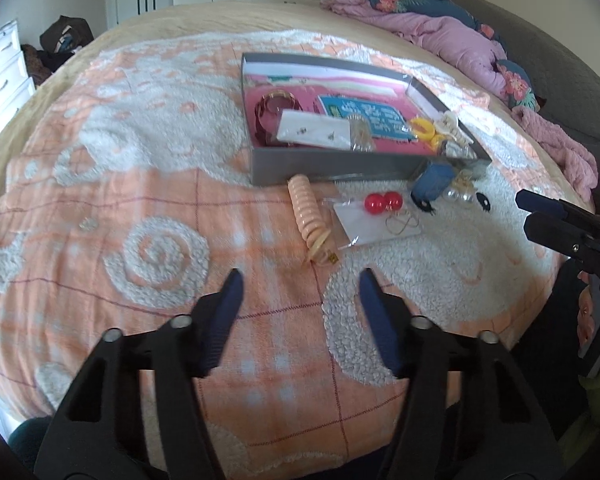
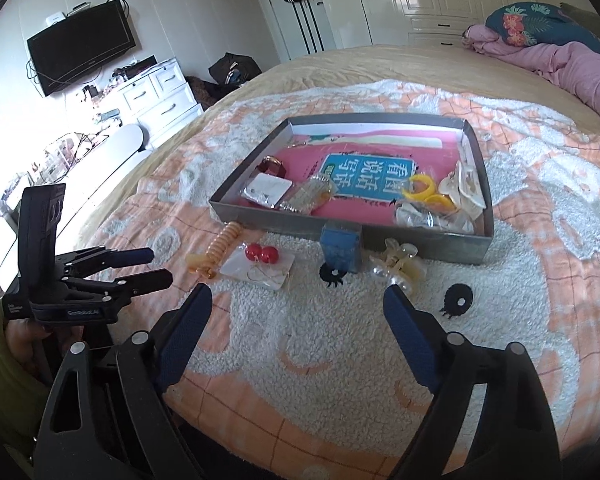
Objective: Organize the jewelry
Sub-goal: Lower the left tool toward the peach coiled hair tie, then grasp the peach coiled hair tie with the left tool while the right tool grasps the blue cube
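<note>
Both grippers — left (image 1: 300, 276), right (image 2: 298, 296) — hover with fingers spread and empty over the blanket (image 1: 160, 208), loose jewelry (image 2: 260, 256) lying just near of the tray (image 2: 380, 236) awaiting sorting.

Both tongs, left (image 1: 300, 276) and right (image 2: 298, 294), gape empty.

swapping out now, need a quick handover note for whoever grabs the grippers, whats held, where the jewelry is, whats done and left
Left gripper: open, empty, above the blanket.
Right gripper: open, empty.
Grey box on the bed already holds a red bangle, yellow hoops and bagged pieces.
Outside, in front of the box: peach spiral tie, red ball earrings on a card, blue box, clear claw clip.
Left: move those four in.
</note>
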